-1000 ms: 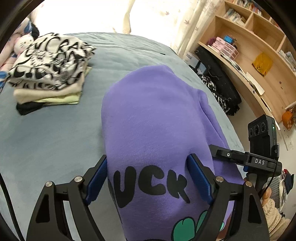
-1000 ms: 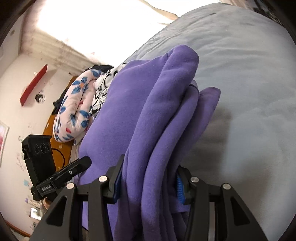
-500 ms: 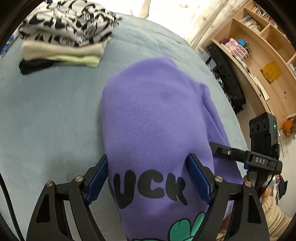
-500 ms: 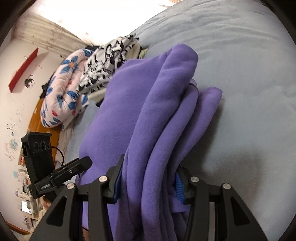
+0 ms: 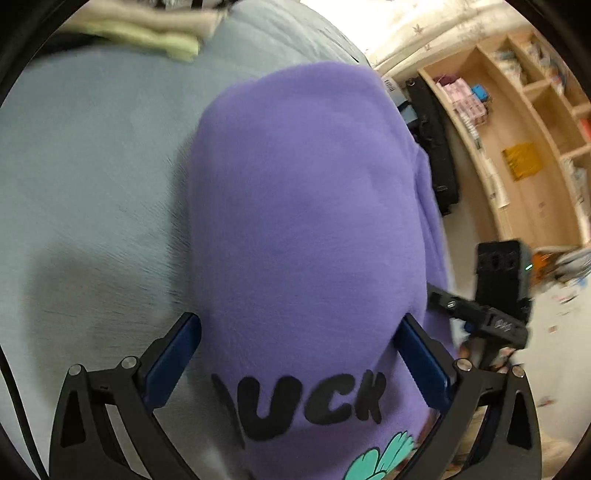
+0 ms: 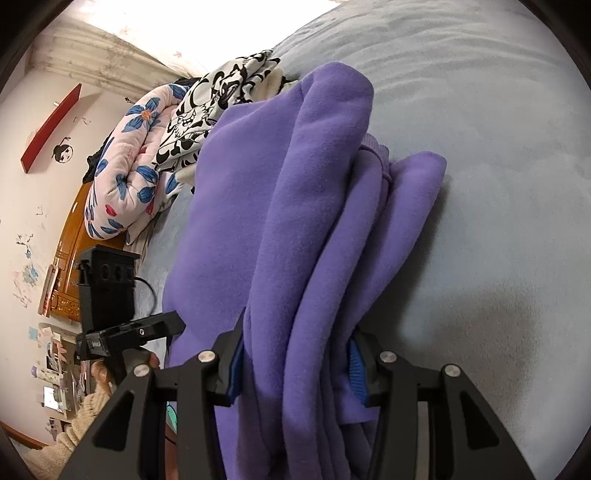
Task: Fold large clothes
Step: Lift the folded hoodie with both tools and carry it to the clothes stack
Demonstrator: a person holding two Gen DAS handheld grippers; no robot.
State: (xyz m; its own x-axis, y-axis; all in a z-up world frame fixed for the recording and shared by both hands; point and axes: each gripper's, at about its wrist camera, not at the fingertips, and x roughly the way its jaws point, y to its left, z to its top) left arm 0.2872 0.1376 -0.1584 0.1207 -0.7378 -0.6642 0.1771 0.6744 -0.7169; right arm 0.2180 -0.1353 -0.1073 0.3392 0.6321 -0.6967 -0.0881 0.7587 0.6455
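Since a second ago the left gripper [image 5: 297, 354] has sunk toward the bed [image 5: 92, 177]: the stack of folded clothes [image 5: 147, 33], then well inside the left wrist view at ten o'clock, now sits cut off at the top rim at eleven, blurred. The gap between the blue pads [image 5: 173, 354] is also wider than before; the jaws are opening, with the purple sweatshirt [image 5: 306, 221] between them. The left pad stands just clear of the cloth at eight o'clock, and the right pad at four o'clock lies along its edge; whether it still presses cannot be told.

The sweatshirt lies folded on the grey-blue bed, filling the middle of the left view from twelve to six o'clock. Black letters "UCK" and a bit of green print show near six. Wooden shelves [image 5: 524, 122] stand at two o'clock, and the other gripper's black body is at four.

In the right wrist view the right gripper [image 6: 297, 365] is clamped on the thick folded layers of the sweatshirt [image 6: 280, 206] at six o'clock, both blue pads pressed into the bunched cloth, much as a second ago. The folds run up from the jaws toward twelve, their far ends resting on the bed [image 6: 498, 147]. A black-and-white patterned garment [image 6: 218, 99] tops the stack at eleven o'clock, touching a flowered quilt [image 6: 129, 166] at ten. A hand [image 6: 107, 376] in a cream knit sleeve shows at eight.
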